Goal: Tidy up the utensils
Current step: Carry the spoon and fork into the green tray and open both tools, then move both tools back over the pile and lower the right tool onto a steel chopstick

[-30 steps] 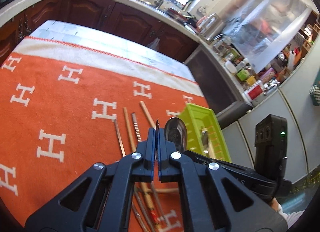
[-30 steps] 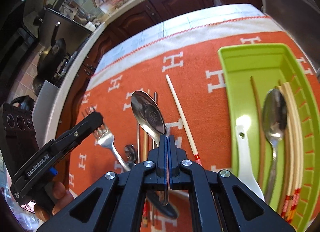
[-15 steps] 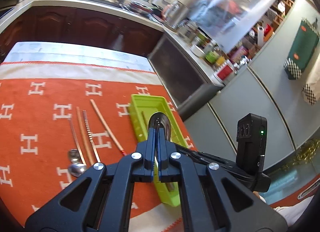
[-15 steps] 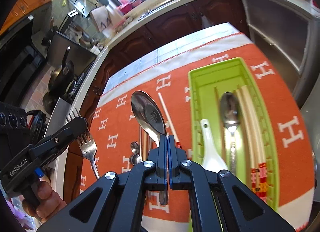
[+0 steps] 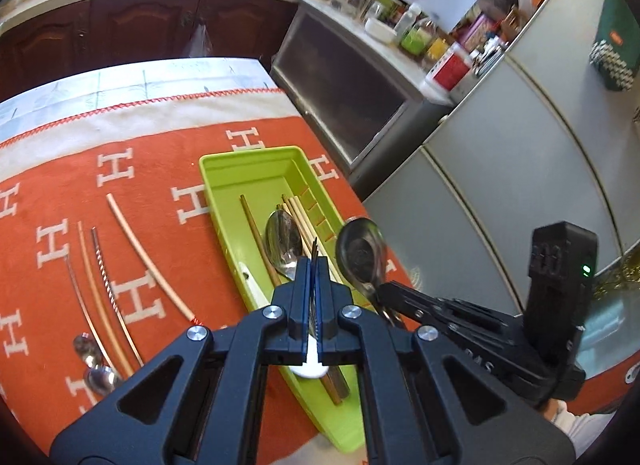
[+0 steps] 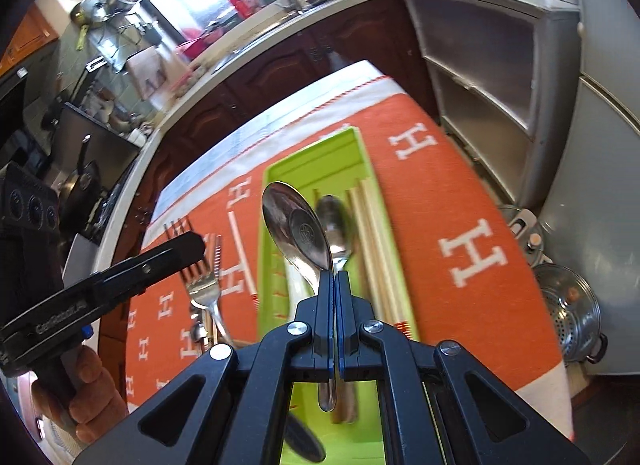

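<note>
Green tray [image 5: 256, 157] part-filled; right tongs [image 6: 335, 273] clamp spoon [image 6: 296, 225], left tongs [image 5: 315, 261] clamp fork [image 6: 204, 281]; chopsticks [image 5: 148, 253] remain at nine o'clock.

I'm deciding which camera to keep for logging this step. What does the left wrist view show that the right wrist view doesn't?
Only the left wrist view shows the loose utensils lying on the orange cloth left of the tray, among them two small spoons.

Only the right wrist view shows the fork broadside in the left gripper and a steel steamer pot off the table's edge.

Both show the green tray holding a spoon and chopsticks, and the large spoon held in the right gripper.
</note>
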